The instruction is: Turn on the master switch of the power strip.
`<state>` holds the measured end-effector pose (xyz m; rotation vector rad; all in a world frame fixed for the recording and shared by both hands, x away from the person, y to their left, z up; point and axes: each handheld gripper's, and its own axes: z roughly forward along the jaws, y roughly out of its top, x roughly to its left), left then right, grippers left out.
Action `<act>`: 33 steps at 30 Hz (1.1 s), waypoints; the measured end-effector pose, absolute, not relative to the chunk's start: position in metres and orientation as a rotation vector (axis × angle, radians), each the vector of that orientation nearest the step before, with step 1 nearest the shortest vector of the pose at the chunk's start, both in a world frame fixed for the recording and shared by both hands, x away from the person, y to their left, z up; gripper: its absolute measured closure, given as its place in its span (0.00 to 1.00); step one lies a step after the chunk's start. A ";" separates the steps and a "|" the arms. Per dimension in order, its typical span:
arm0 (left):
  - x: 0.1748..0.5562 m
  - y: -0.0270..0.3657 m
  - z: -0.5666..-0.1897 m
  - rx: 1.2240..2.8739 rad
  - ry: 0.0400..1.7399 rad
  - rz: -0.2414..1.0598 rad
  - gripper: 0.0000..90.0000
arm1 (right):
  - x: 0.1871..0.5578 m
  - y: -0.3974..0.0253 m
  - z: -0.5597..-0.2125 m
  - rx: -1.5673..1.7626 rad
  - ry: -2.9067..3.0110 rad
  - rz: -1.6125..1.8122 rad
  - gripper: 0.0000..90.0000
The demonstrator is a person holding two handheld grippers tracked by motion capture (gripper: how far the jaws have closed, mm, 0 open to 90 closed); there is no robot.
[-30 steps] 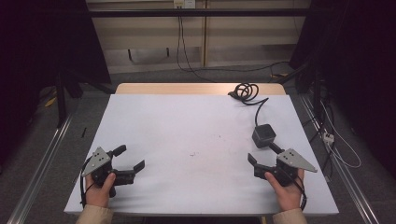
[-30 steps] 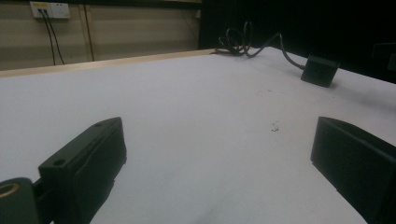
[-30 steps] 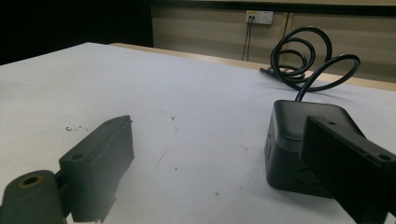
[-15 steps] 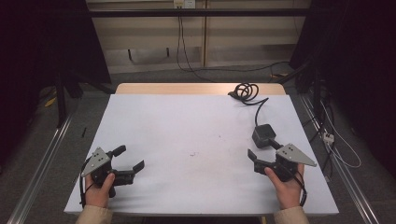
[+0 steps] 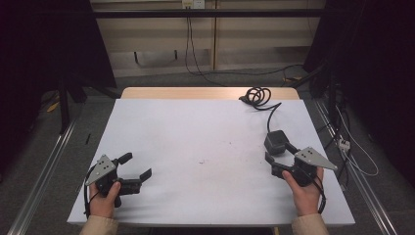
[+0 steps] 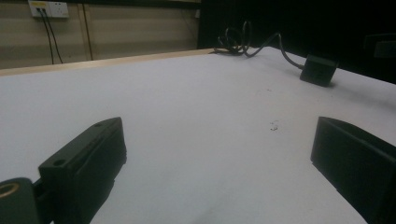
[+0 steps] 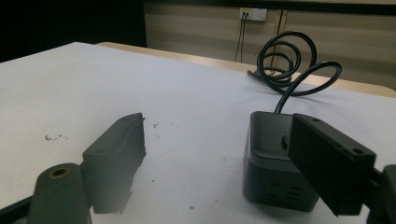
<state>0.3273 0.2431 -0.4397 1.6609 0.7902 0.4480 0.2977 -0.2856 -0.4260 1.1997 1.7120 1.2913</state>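
White tabletop (image 5: pixel 195 132) with a wood edge at the far side, pale striped wall (image 5: pixel 161 39) behind it, white wall socket (image 5: pixel 192 4) with black wires hanging down, grey floor (image 5: pixel 44 147), metal rails (image 5: pixel 41 171) beside it, dark room sides

Right gripper (image 5: pixel 279 157) beside power cube (image 5: pixel 275 142)

A black cube-shaped power adapter (image 5: pixel 275 142) is seen standing flat on the white table top (image 5: pixel 195 147), on the right side and towards the near edge. Socket slots (small and dim) are shown on the face turned to the right gripper view. A black cable (image 5: pixel 271 111) is led from its far side to a loose coil (image 5: pixel 255 95) lying at the far edge.
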 end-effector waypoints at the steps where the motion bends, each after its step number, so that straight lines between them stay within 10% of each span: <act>1: 0.327 0.243 -0.440 1.660 0.790 0.449 0.03 | 0.298 -0.286 -0.426 1.202 1.711 1.289 0.22; 33: 0.326 0.244 -0.439 1.653 0.787 0.454 0.03 | 0.314 -0.292 -0.423 1.234 1.716 1.242 0.46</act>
